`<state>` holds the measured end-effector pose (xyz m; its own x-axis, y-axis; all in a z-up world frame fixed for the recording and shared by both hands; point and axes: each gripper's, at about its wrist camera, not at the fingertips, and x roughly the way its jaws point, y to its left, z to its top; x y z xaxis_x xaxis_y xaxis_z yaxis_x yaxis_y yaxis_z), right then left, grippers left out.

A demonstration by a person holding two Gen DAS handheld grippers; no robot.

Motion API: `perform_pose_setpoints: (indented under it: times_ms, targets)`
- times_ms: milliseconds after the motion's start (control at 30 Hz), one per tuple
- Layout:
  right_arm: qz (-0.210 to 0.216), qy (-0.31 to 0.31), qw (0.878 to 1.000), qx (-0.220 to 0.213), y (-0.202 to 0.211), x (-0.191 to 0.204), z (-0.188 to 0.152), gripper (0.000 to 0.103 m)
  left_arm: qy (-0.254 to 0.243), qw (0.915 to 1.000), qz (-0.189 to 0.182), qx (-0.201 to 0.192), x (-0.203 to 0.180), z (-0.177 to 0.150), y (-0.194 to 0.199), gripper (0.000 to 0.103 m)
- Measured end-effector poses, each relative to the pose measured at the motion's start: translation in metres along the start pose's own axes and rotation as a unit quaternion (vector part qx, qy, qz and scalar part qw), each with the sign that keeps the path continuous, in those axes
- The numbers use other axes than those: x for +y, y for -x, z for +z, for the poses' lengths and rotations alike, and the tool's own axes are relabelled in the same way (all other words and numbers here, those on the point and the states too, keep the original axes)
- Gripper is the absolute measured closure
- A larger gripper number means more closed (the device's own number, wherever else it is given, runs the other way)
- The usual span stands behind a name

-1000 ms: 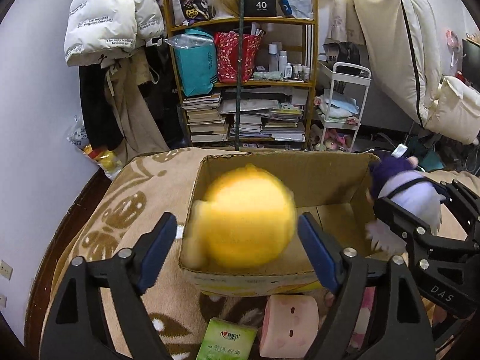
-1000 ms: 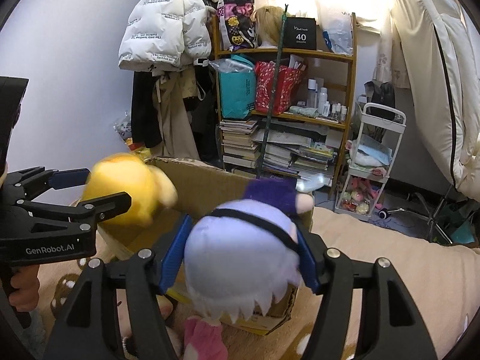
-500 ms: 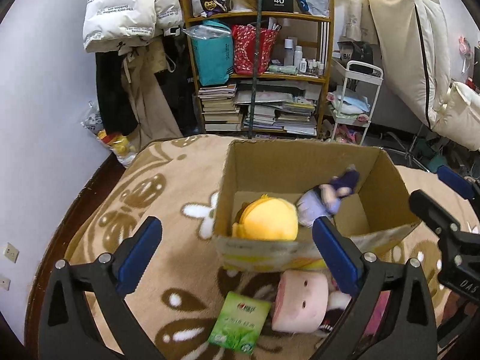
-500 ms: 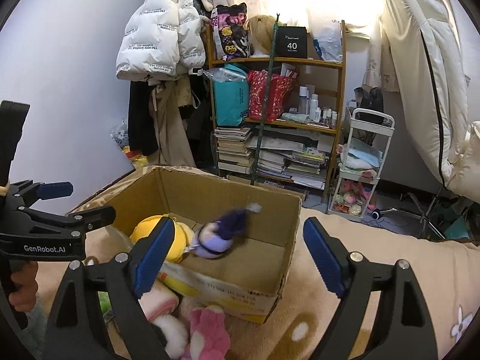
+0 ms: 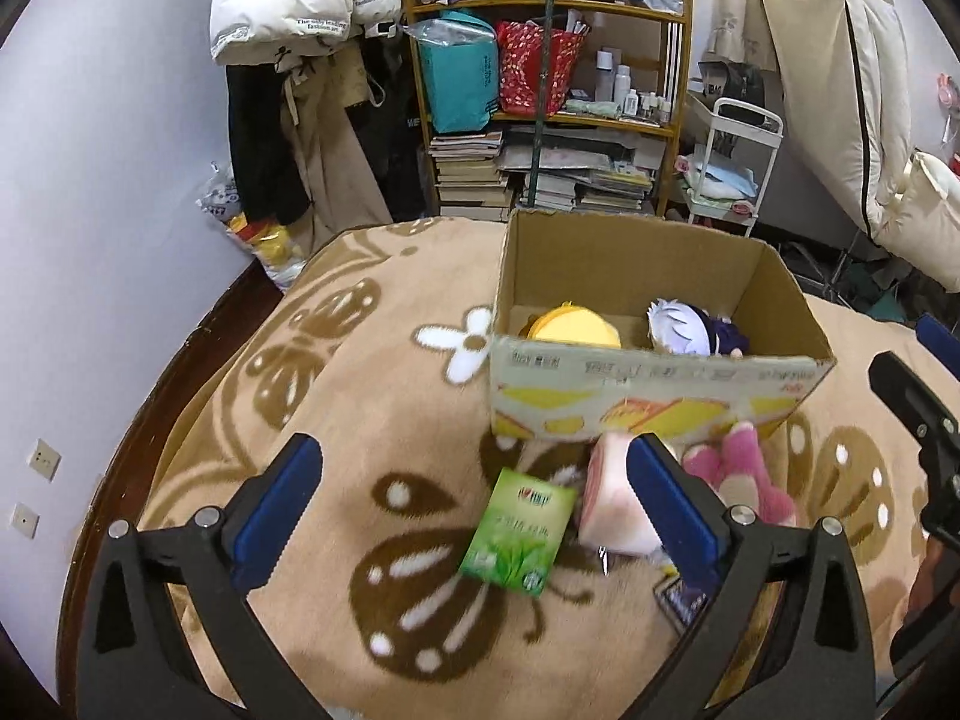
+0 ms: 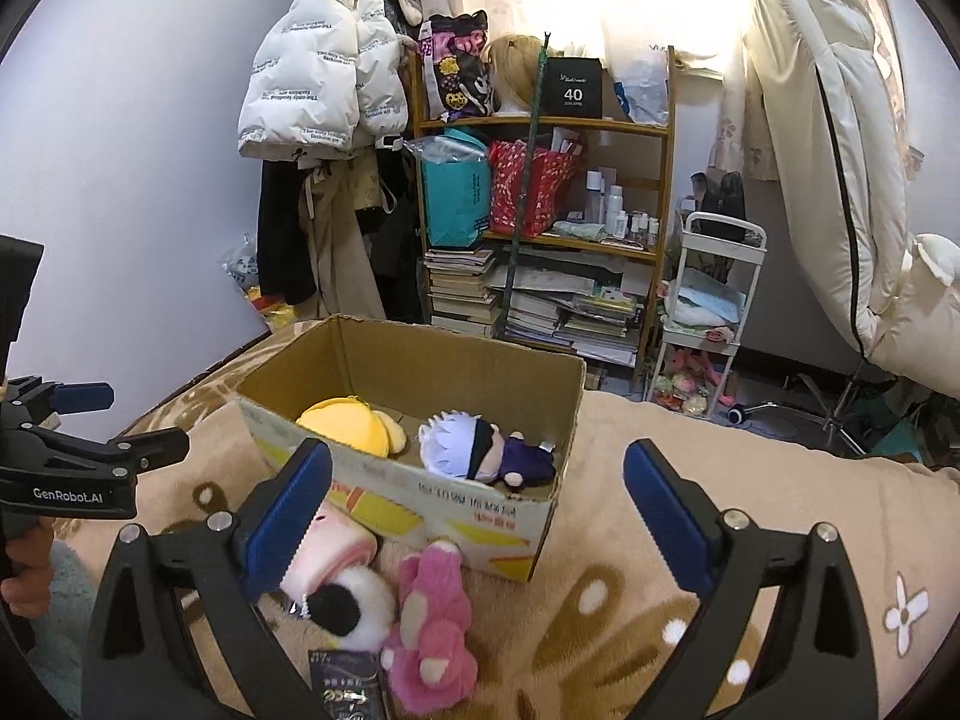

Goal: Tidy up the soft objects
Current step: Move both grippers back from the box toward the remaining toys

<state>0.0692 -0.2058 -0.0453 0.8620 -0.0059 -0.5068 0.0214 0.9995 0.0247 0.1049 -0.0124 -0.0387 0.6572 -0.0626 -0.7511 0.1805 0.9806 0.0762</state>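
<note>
- Left gripper, black-framed with blue pads: jaws stand wide and hold nothing, having just been opening; it hangs over the brown-and-beige patterned blanket, with the flat green tea-print packet lying between the pads and touching neither.
- Green packet: judged a risk, since a thin flat item on pile fabric may slide or fold under closing pads instead of lifting.
- Pale pink plush block: lies just beside the packet and partly behind the left gripper's right pad; a close here could snag it along with the packet.
- Open brown cardboard box with yellow printed front: holds the round yellow plush at left and the white-haired doll in dark purple clothes at right, both below the rim. Bare floor shows behind them, so room remains. The near wall is thin; a low approach could catch it and push the box.
- Bright pink plush animal: lies on the blanket against the box front, touching the black-and-white fluffy plush; crowding makes a double grab likely.
- Right gripper: jaws likewise wide and empty, having just been opening, facing the box's near corner. The blanket to its right lies open for manoeuvre; to its left the other gripper is near, so crossing paths could collide.
</note>
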Motion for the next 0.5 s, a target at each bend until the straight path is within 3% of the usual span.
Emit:
perform_pose_setpoints:
  times_ms: [500]
  targets:
    - [-0.003, -0.003, 1.000, 0.023, 0.027, 0.008, -0.022, 0.000, -0.007, 0.9996, 0.015, 0.025, 0.008, -0.020, 0.016, 0.003]
